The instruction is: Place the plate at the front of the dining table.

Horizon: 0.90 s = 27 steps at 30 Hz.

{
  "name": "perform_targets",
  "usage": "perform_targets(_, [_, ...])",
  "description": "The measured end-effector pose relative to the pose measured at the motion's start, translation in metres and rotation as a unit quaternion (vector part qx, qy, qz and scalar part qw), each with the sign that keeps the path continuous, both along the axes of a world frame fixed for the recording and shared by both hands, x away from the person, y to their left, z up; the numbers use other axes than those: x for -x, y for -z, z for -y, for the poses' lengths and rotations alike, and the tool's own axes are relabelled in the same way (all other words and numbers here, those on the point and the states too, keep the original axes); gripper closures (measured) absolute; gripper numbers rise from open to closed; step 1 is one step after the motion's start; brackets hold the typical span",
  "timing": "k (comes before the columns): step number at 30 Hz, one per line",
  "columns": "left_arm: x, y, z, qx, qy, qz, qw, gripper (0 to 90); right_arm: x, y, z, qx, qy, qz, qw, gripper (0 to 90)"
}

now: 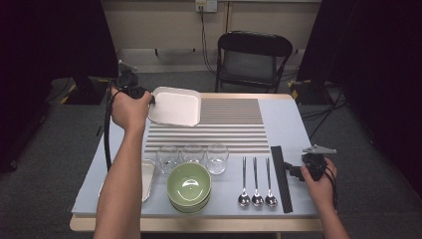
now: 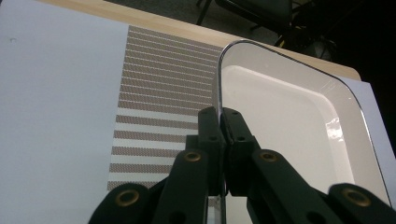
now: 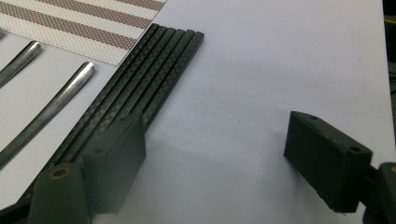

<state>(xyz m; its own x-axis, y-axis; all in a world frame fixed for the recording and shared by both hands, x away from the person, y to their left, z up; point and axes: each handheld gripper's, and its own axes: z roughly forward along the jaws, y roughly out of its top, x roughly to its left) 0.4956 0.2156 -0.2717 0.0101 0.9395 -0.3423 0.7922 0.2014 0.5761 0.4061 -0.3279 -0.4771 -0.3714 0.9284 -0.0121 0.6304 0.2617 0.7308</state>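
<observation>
The left gripper (image 1: 149,98) had its jaws closed on the rim of a white rectangular plate (image 1: 176,106), pinching the near left edge; the left gripper view showed that rim (image 2: 218,79) clamped between the two black jaws. The plate was held at the far left part of the striped placemat (image 1: 234,124), seemingly tilted and not yet resting flat, though contact with the mat could not be confirmed. The right gripper (image 1: 294,172) rested low at the right edge of the worktop (image 1: 291,117), its jaws wide open and holding nothing, just beside a black strip of bundled chopsticks (image 1: 281,177). Judged from the layout, the table setting was at an early stage: one plate was in transit, while a second white plate (image 1: 148,179), three glasses (image 1: 192,155), a stack of green bowls (image 1: 189,185) and three spoons (image 1: 257,181) sat in a row along the near side, untouched. Placement of the plate and transfer of the remaining items appeared outstanding. No brand, label or legible writing was observed on any item.
</observation>
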Motion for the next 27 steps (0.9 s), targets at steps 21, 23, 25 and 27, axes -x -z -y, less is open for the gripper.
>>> perform_targets(21, [-0.01,0.012,0.008,0.011,-0.015,-0.006,0.9998,88.4,0.0,0.0,0.0,-0.001,0.001,-0.001,1.0,19.8])
perform_targets(23, [-0.011,0.013,0.009,0.011,-0.017,-0.006,0.9998,88.3,0.0,0.0,0.0,-0.001,0.0,0.0,1.0,19.8])
perform_targets(25, [-0.012,0.014,0.01,0.013,-0.017,-0.008,0.9997,88.3,0.0,0.0,0.0,-0.001,0.0,0.0,1.0,19.8])
perform_targets(27, [-0.013,0.015,0.011,0.012,-0.02,-0.009,0.9997,88.5,0.0,0.0,0.0,-0.001,0.0,0.0,1.0,19.8])
